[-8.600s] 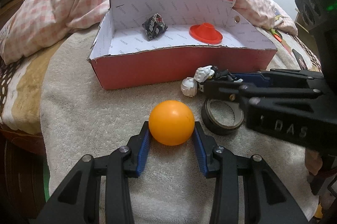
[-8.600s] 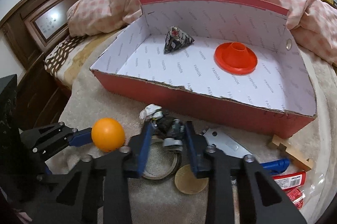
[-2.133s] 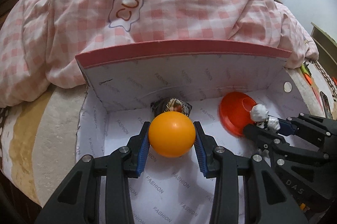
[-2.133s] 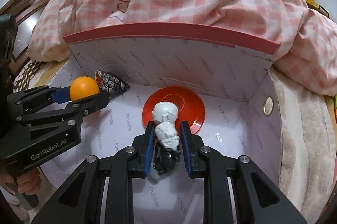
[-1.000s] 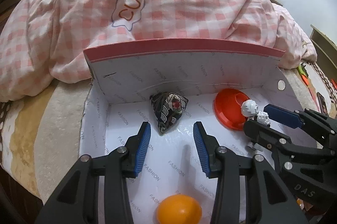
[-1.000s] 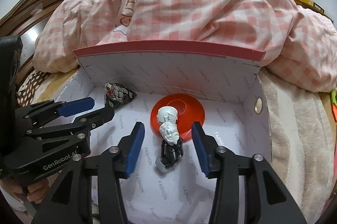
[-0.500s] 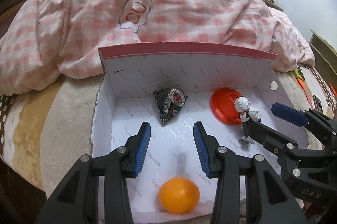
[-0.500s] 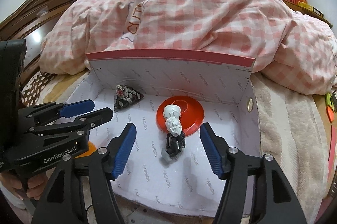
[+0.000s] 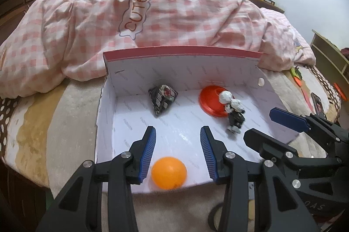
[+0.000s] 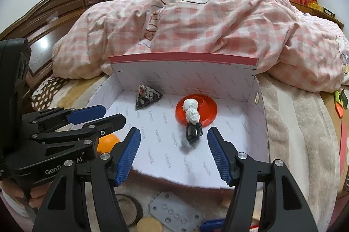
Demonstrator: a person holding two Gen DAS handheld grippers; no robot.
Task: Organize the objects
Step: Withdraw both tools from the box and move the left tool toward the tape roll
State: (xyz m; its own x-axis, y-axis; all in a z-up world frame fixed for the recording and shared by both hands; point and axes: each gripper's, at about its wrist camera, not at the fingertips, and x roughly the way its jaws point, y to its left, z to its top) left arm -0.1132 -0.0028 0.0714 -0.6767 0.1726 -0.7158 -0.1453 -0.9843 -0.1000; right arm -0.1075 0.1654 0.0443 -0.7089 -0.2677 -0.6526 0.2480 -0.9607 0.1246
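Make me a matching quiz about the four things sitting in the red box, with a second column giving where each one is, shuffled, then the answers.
Things:
1. orange ball
2. patterned pouch
3. red disc
4. toy figure

Places:
A. back of the box, left of the disc
B. standing just in front of the disc
C. front edge, near the left claw
D. back right part of the floor

Pairs: 1-C, 2-A, 3-D, 4-B

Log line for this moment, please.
left claw: open | right claw: open | orange ball, toy figure: in box
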